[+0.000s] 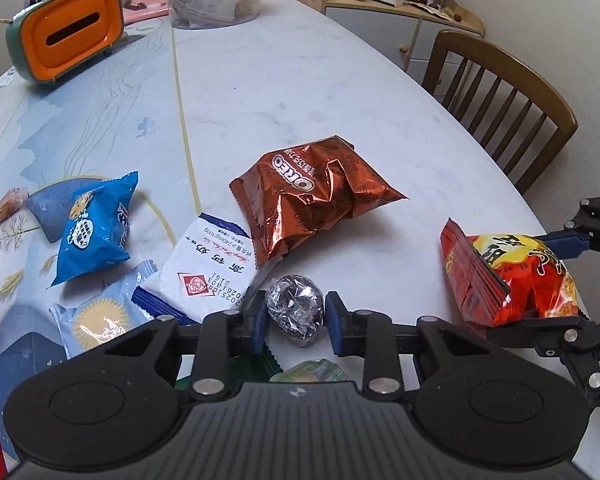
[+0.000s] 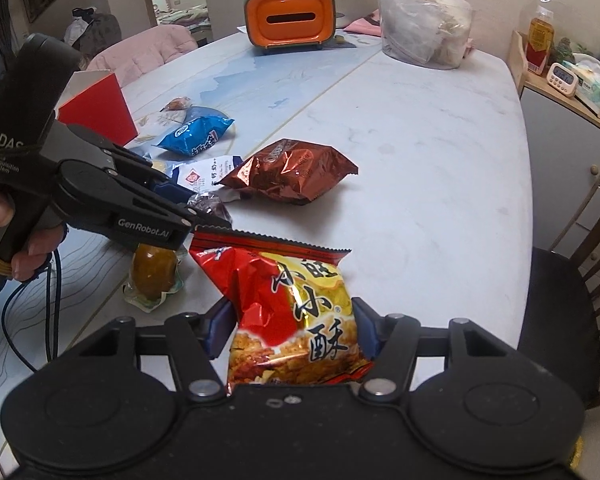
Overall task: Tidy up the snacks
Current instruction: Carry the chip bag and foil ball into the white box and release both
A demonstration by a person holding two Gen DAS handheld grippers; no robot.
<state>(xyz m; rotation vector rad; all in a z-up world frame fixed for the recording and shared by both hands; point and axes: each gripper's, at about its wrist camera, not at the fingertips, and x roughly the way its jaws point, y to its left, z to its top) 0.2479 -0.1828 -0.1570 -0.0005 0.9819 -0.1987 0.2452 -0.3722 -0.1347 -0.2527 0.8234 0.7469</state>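
Nearest my left camera, my left gripper has its two blue-padded jaws on either side of a small round sweet in crinkled silver and dark foil. The left pad touches the foil; the right pad looks just off it, so I cannot tell whether it is truly clamped. The sweet sits on the oval white marble-look table, close to its near edge.

Just beyond the sweet lies a white sachet with blue ends and red seal print, and partly over that sachet's far corner rests a crumpled copper-brown foil Oreo bag, near the middle of the table. Towards the table's left edge lie a bright blue crinkled snack packet and a pale blue packet with a yellow sun design.

In my right camera, my right gripper is closed on a red and yellow crisp bag with large Chinese characters, both pads pressing its sides, the bag held above the table's near edge. To its left, beneath my left gripper, a brownish egg-shaped snack in clear wrap lies on the table.

At the far edge stand an orange and green tissue box with a slot and a clear plastic tub stuffed with bags. A red carton stands at the left edge.
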